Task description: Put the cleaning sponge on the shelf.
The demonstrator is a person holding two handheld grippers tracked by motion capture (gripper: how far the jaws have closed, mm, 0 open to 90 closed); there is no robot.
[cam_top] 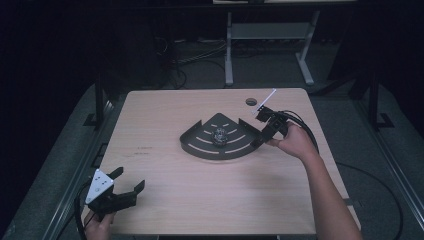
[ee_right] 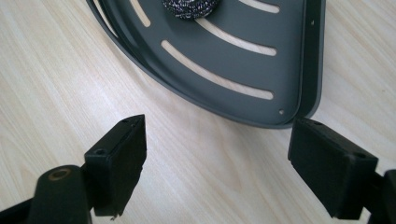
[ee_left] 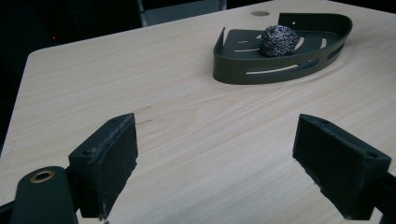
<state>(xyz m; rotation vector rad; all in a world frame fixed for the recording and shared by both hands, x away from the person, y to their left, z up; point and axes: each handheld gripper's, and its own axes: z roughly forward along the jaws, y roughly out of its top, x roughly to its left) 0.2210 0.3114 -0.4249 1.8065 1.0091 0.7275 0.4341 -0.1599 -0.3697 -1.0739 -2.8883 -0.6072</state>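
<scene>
While both spread wide, right tool point(ee_right: 217, 149) released beside corner tray point(ee_right: 243, 60), left tool point(ee_left: 217, 163) empty

scourer point(ee_right: 191, 8) cut off by top edge

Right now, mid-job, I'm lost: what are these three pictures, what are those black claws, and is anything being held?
A person works at a wooden table with a hand-held two-jaw gripper in each hand. The high view looks down from above. There the left gripper sits near the table's near-left corner, and the right gripper is beside the corner of a dark slotted corner tray. A steel-wool ball lies in the tray. The other two pictures come from cameras riding on each gripper, looking along its black jaws. Both grippers stand open with nothing between them; the right one's jaws are close to the tray's corner.
</scene>
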